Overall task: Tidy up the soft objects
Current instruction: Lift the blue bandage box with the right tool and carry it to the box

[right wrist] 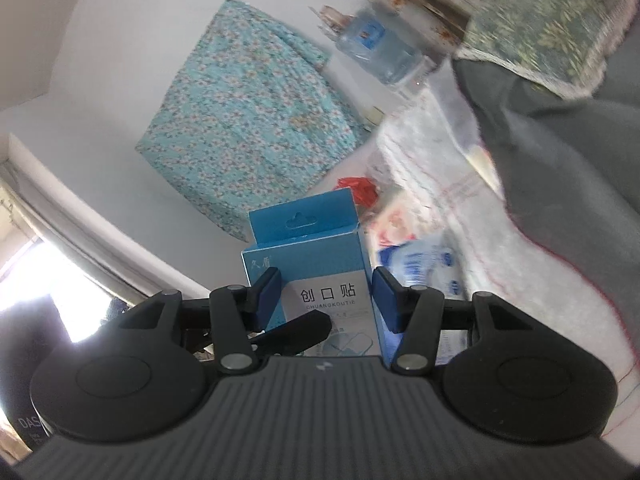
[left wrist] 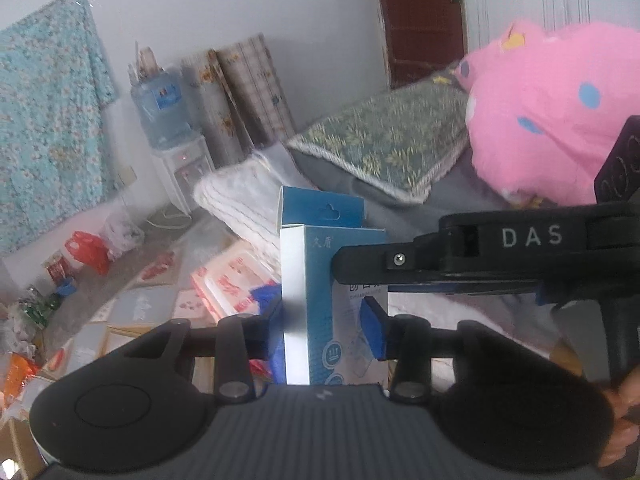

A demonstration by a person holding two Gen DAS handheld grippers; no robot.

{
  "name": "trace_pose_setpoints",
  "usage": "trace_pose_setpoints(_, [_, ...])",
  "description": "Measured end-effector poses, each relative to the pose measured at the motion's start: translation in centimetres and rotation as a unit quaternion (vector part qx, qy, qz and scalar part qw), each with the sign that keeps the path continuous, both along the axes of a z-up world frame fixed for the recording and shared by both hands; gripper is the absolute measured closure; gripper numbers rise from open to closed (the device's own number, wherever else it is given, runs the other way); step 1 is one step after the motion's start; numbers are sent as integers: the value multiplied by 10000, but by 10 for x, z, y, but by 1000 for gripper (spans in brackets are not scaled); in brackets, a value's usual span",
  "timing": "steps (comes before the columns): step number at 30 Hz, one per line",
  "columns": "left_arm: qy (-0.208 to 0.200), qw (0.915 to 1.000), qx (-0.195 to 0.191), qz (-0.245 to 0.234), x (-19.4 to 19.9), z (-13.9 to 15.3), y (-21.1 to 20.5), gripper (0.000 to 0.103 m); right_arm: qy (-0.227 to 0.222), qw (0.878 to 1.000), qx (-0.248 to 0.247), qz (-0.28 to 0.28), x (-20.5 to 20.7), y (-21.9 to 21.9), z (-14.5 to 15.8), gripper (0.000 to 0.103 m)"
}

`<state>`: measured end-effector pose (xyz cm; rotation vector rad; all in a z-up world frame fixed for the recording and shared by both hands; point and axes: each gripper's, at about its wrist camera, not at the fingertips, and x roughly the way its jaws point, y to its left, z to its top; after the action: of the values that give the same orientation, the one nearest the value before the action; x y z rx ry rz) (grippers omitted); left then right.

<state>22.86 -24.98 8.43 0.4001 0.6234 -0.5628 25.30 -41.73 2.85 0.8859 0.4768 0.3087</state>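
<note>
Nearest in both wrist views, a blue and white plaster box [left wrist: 320,276] stands upright, held by both tools at once. The left gripper [left wrist: 326,322] has its blue pads clamped on the box's lower sides, and the right gripper [right wrist: 326,300] pinches the box across its printed front; in the left view its black arm crosses in from the right. Beyond the box lies a white quilted blanket [left wrist: 240,204] with a grey sheet [right wrist: 560,152] to its right. Farther right sit a green floral pillow [left wrist: 380,144] and a pink spotted bundle [left wrist: 560,112]. At the far wall stand a water dispenser [left wrist: 168,120] and a hanging turquoise floral cloth [left wrist: 48,120].
</note>
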Motion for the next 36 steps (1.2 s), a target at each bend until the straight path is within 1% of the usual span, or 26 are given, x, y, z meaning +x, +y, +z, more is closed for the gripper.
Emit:
trace_pose_setpoints(5, [-237,9995,-149,125,-22,29,31,61,-196,9995,-160,189,-14,28,37,52])
trace_pose_setpoints(10, [-427,9977,-255,458,-45,56,79,61,-372,9968,-304,631,-19,77,74,52])
trace_pose_setpoints(14, [-543,9940,-316,890,-62,74,132,61,-498,9908,-376,1199,-14,135,98,52])
trace_pose_setpoints(16, [-606,9905,-323,1189,-69,80,163,61,-533,9859,-411,1530,-10,168,106,52])
trace_pose_setpoints(19, [-560,9839,-384,1651,-76,83,210,61,-500,9768,-413,2042,1,223,111,52])
trace_pose_setpoints(22, [-489,9755,-445,2098,-78,79,255,61,-345,9680,-368,2459,12,274,110,52])
trace_pose_setpoints(26, [-148,9635,-637,2596,-70,61,313,61,-36,9562,-519,2879,27,341,98,52])
trace_pose_setpoints(31, [445,9516,-877,2911,-45,30,367,61,473,9468,-743,3094,49,396,77,52])
trace_pose_setpoints(36, [1023,9390,-1250,3036,-15,-4,410,60,898,9414,-1024,3085,72,432,54,52])
